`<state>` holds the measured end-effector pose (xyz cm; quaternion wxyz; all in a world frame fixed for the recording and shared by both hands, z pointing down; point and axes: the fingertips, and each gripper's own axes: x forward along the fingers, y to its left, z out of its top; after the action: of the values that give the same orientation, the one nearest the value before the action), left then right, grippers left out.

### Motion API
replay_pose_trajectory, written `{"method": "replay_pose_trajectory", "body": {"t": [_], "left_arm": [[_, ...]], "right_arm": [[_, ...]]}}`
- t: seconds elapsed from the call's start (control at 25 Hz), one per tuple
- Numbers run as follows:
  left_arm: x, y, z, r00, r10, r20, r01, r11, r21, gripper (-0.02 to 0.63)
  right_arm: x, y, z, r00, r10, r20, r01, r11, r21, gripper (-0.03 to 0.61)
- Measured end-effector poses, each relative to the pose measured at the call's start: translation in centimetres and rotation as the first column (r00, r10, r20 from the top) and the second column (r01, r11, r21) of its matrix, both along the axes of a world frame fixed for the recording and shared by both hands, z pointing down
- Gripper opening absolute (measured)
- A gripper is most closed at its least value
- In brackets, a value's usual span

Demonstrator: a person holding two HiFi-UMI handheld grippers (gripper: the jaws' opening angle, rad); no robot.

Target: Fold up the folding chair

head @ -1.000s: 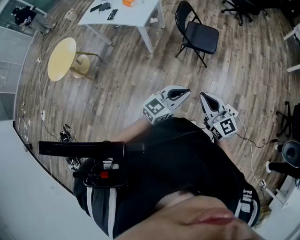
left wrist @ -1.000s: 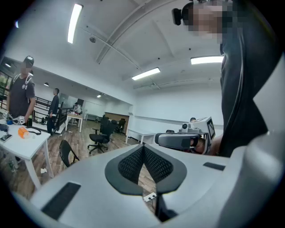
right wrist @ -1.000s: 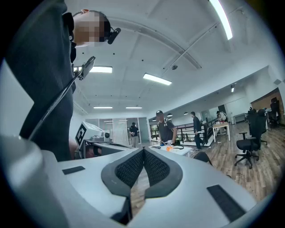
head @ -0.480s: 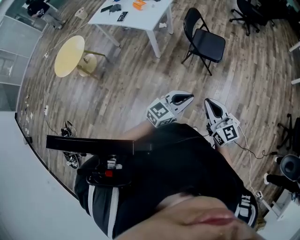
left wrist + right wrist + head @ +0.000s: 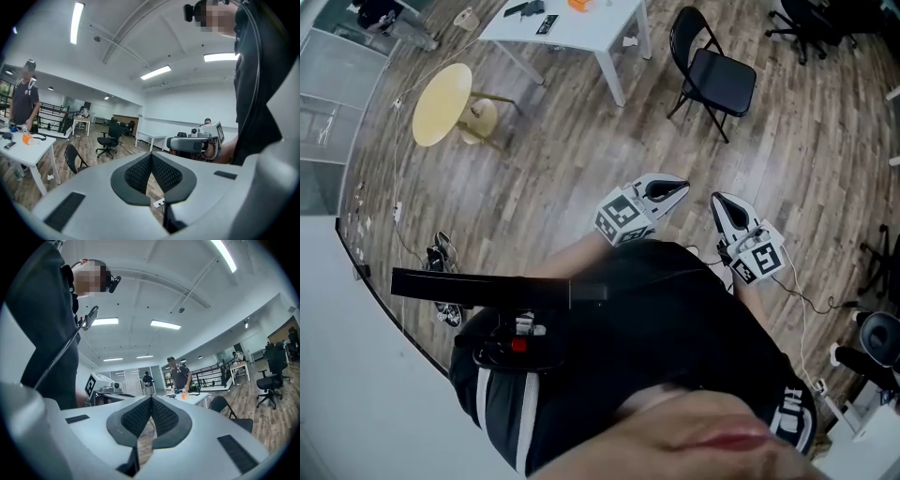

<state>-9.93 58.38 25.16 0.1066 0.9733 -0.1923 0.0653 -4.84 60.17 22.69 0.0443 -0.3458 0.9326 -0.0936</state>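
I hold my left gripper and my right gripper side by side, close in front of my body; each has its jaws pressed together with nothing between them; the black folding chair stands unfolded on the wooden floor, well apart from both grippers, just right of the white table; a round yellow table stands at far left.

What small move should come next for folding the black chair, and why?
Probably a step forward, toward the folding chair. It stands open beside the white table, well apart from both tools. The left tool and right tool are near the person's body, jaws together and empty, so nothing can be grasped from here.
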Motion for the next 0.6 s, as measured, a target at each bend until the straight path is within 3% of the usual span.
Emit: {"method": "replay_pose_trajectory", "body": {"t": [0.16,0.6], "left_arm": [[2.8,0.8,0.2,0.999,0.015,0.030,-0.017,0.998,0.066,0.005],[7.6,-0.2,-0.4,0.997,-0.078,-0.007,0.078,0.993,0.085,0.005]], "right_arm": [[2.1,0.2,0.4,1.000,-0.008,0.000,0.008,1.000,0.002,0.011],[6.5,-0.6,0.3,0.997,-0.076,-0.034,0.078,0.996,0.044,0.011]]}}
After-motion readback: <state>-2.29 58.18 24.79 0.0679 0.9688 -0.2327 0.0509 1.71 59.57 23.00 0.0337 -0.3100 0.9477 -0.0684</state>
